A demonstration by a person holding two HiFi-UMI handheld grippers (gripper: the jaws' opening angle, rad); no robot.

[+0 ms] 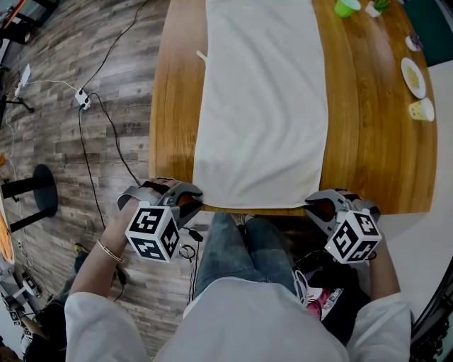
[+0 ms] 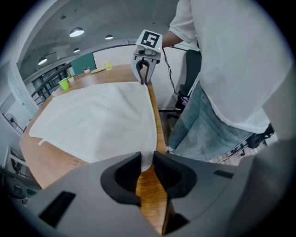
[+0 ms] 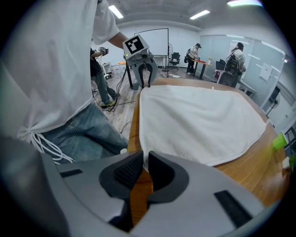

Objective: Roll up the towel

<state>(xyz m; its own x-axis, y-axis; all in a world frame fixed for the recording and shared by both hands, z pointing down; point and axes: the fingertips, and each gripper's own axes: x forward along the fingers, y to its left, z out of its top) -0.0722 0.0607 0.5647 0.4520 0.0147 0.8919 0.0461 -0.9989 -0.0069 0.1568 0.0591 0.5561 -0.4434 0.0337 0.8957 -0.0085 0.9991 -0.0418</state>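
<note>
A white towel [image 1: 262, 106] lies flat along the wooden table [image 1: 173, 106], its near edge at the table's front edge. My left gripper [image 1: 191, 201] is at the towel's near left corner. In the left gripper view the left gripper [image 2: 147, 159] has that corner of the towel [image 2: 97, 120] pinched between its pads. My right gripper [image 1: 320, 206] is at the near right corner. In the right gripper view the right gripper [image 3: 145, 159] has closed its pads on the corner of the towel [image 3: 203, 120]. Each gripper shows in the other's view, the right gripper [image 2: 144, 76] and the left gripper [image 3: 144, 78].
A green cup [image 1: 347, 7], a plate [image 1: 413, 76] and a yellow item [image 1: 422, 110] stand at the table's far right. Cables and a power strip [image 1: 83, 99] lie on the wooden floor to the left. The person's legs [image 1: 241, 247] are against the front edge.
</note>
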